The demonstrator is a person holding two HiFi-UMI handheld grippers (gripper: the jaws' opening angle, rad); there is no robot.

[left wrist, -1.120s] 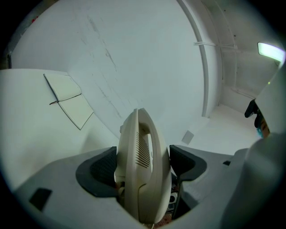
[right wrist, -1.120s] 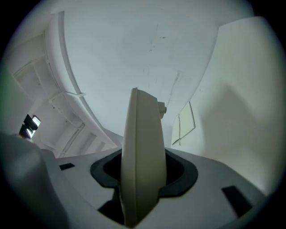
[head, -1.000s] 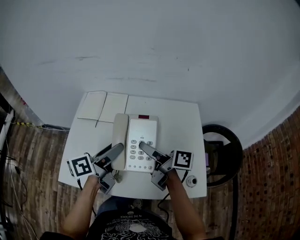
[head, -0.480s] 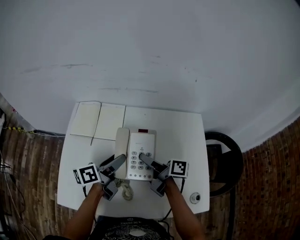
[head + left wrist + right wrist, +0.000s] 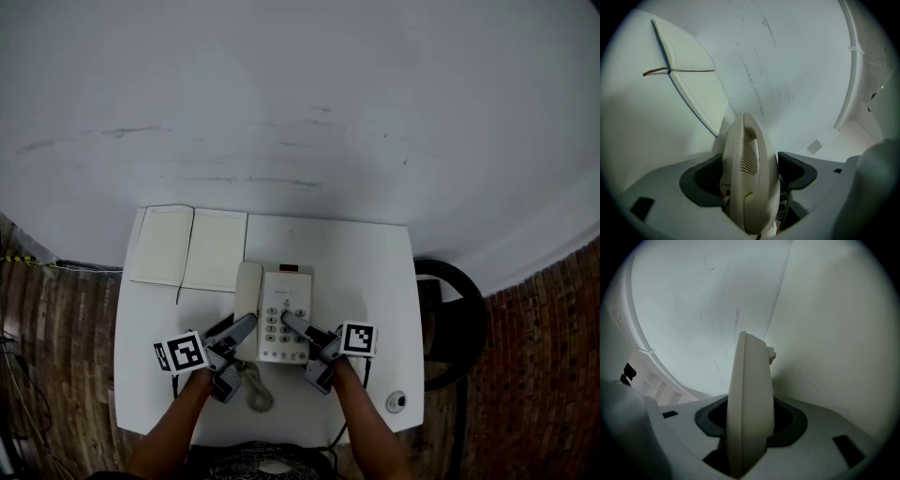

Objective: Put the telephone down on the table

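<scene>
A cream telephone point(image 5: 278, 311) with its handset on the left and a keypad hangs just over, or rests on, the white table point(image 5: 366, 272); I cannot tell which. My left gripper point(image 5: 246, 325) is shut on its handset side, and the handset point(image 5: 749, 178) fills the gap between the left gripper's point(image 5: 750, 174) dark pads. My right gripper point(image 5: 287, 320) is shut on the telephone's right side. Seen along the right gripper point(image 5: 750, 420), the telephone's edge point(image 5: 747, 394) stands upright between the pads. The coiled cord point(image 5: 255, 389) lies in front of the telephone.
An open notebook point(image 5: 187, 248) lies at the table's back left, close behind the telephone. A small round object point(image 5: 397, 401) sits at the front right corner. A black round seat point(image 5: 461, 319) stands right of the table, on a wooden floor.
The telephone and both grippers have sunk toward the table and look smaller. The coiled cord has come into sight in front. The view has shifted, showing more of the notebook.
</scene>
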